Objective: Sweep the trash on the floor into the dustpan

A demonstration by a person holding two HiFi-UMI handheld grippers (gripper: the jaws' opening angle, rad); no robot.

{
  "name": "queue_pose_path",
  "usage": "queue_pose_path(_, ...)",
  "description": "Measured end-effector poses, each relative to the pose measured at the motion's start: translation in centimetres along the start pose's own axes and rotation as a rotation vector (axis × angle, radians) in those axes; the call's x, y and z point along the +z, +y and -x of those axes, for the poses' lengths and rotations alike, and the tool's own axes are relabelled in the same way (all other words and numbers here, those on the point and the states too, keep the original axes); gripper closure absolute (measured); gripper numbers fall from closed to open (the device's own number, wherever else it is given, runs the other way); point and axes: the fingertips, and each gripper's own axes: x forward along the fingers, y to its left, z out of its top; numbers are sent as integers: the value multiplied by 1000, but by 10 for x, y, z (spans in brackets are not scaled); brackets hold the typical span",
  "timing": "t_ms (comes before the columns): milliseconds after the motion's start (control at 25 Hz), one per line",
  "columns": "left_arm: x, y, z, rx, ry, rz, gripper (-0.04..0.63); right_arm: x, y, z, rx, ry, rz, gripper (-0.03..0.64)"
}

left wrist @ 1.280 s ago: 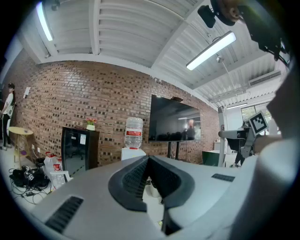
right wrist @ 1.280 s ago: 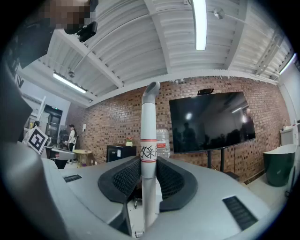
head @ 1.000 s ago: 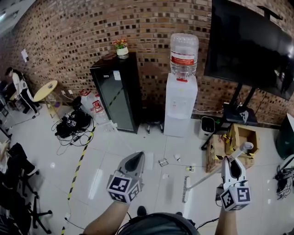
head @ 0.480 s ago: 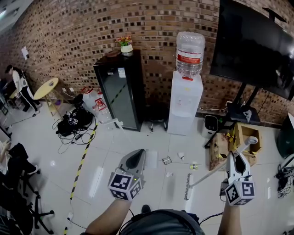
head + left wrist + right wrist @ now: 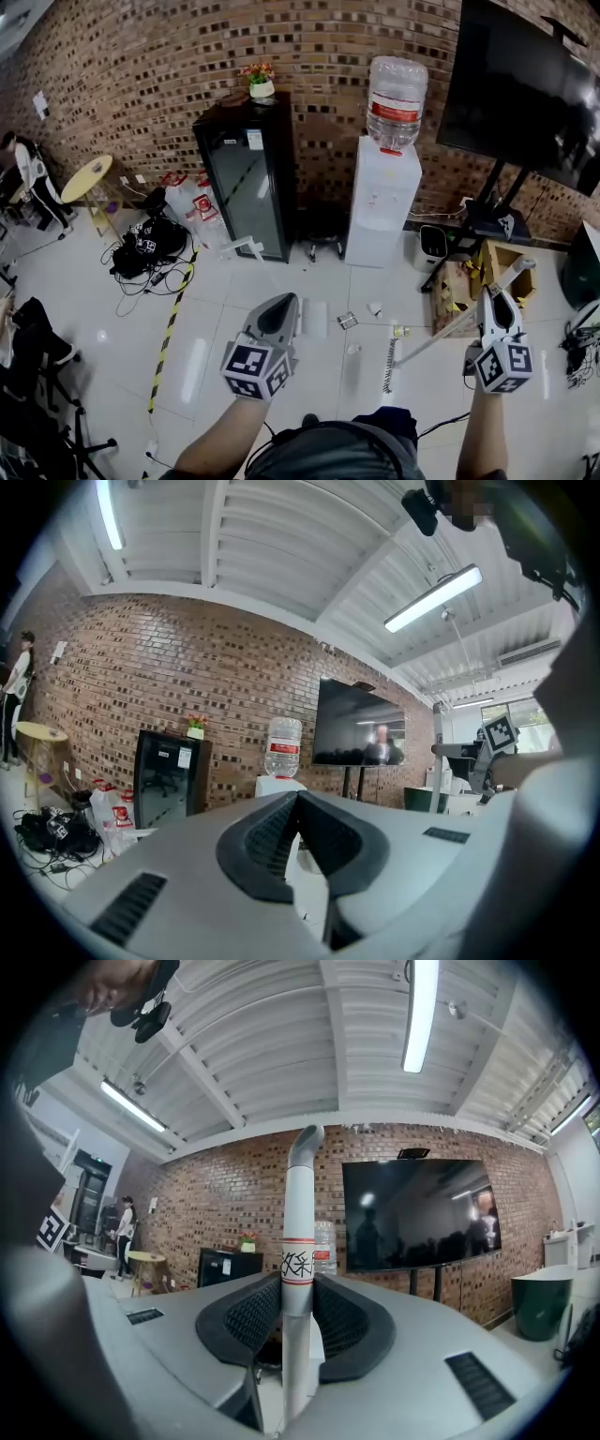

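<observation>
My right gripper [image 5: 497,300] [image 5: 298,1290] is shut on the white handle of a broom [image 5: 298,1232]. The handle slants down to the left, and the brush head [image 5: 389,366] rests on the tiled floor. Small bits of trash lie just beyond the brush: a crumpled wrapper [image 5: 348,321], a white scrap [image 5: 375,308] and a small piece [image 5: 401,331]. My left gripper [image 5: 278,311] [image 5: 298,799] is held out at the lower middle, its jaws shut with nothing between them. I see no dustpan in any view.
Against the brick wall stand a black glass-door cabinet [image 5: 246,178] and a white water dispenser [image 5: 384,202]. A TV on a stand [image 5: 525,84] and cardboard boxes [image 5: 464,295] are at the right. Cables [image 5: 145,251] and striped floor tape [image 5: 169,328] are on the left.
The whole view has shifted a little, so the wall furniture sits slightly to the right. The right gripper and broom have risen somewhat in frame. Both grippers keep the same state.
</observation>
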Motion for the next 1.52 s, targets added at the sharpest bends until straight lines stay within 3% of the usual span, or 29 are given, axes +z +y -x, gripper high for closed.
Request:
queue_pose_path(240, 3, 11, -8, -23, -6, 0, 594, 3, 6, -19, -17, -7, -11, 489)
queue_pose_path(600, 2, 17, -58, 25, 14, 11, 594, -4, 11, -65, 65, -10, -32, 489)
queue_pose_path(1240, 23, -25, -227, 64, 13, -46, 594, -34, -68, -173, 211, -6, -128, 489)
queue_pose_path(1520, 23, -39, -275, 104, 8, -48, 592, -44, -96, -217, 269, 6, -130, 491)
